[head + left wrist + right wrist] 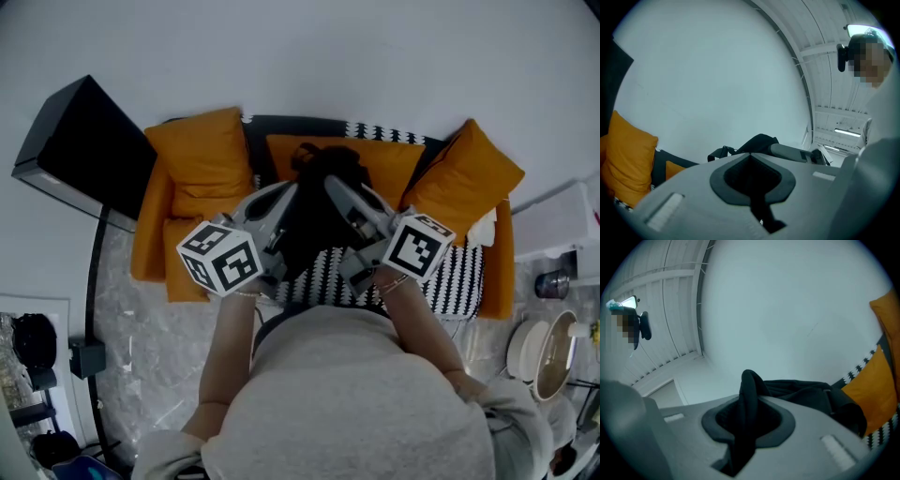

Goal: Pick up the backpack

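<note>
The person is standing over the sofa (150,244) and holding the black backpack (319,211) at the centre of the frame, in front of the middle orange cushion (394,164), with one tool on each side of it. In the right gripper view the right tongs (747,420) are clamping a narrow black strap (749,394), which is looping up out of the padded notch between the jaws while the rest of the bag (811,394) is lying to the right. In the left gripper view the left tongs (752,176) are drawn together with only a dark slit between them, apparently pinching black fabric, though that is harder to confirm; the backpack's top (761,142) is showing just beyond them. From overhead I cannot tell whether the bag is hanging clear of the striped seat cover (459,277). The main risk, in my judgement, is that the right grip is catching only a thin band of webbing, so the strap could be sliding through the pads once the full weight is pulling on it. If the left hold is shallow, the bag could be swinging onto one side and twisting out. Loose straps hanging below could also be snagging on the cushions if the bag is being drawn away too low.
</note>
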